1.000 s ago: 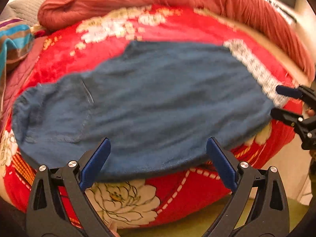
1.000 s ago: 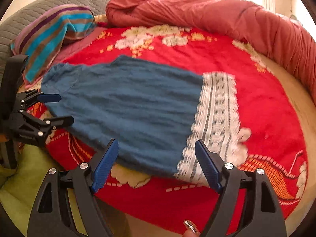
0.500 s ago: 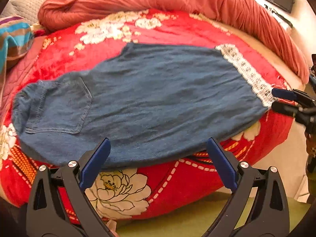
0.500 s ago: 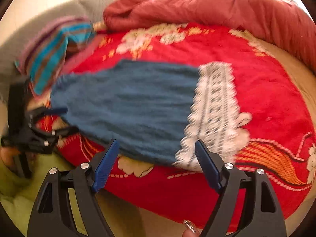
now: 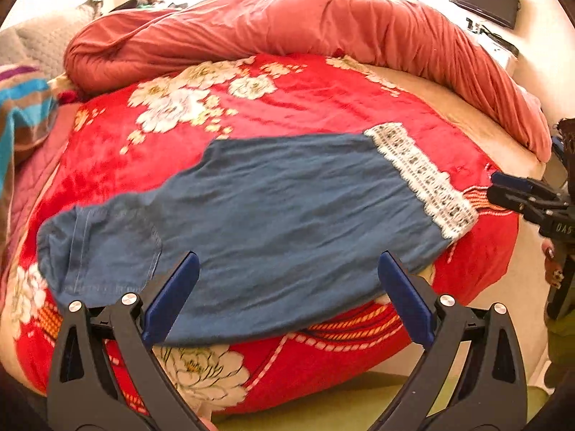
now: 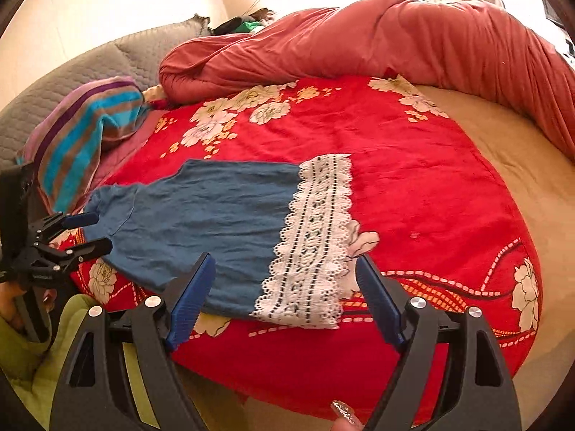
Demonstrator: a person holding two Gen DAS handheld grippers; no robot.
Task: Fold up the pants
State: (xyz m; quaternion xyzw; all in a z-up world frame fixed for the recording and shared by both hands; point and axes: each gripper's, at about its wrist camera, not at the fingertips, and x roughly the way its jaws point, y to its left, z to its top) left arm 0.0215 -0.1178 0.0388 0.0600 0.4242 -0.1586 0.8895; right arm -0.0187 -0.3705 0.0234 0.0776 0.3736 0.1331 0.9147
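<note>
Two wide-open grippers and one pair of pants [image 5: 258, 222] – that is the scene. The pants lie flat across the middle of both views, already doubled leg over leg, on a red floral blanket [image 5: 305, 107] that covers the bed. They are blue denim, lightly creased, with a back pocket [image 5: 115, 251] at the waist end toward the lower left of the left view and a band of white lace trim [image 6: 312, 244] at the cuffs, which sits in the lower centre of the right view.

The left gripper [image 5: 287, 294] hangs at the near edge of the denim, jaws spread wide and holding nothing. The right gripper [image 6: 285, 298] is equally spread and empty, its blue fingers either side of the lace hem.

My guess is that the next fold is cuff to waist. To do it well, each claw should take both layers at the near edge and close fully before lifting – the lace looks light and could slip or snag. Carry the hem over low and level so the denim does not drag the plush blanket with it.

Further out, a rolled coral duvet [image 5: 323, 36] runs along the top of both views, and a striped towel [image 6: 82, 136] lies at the left of the right view.
</note>
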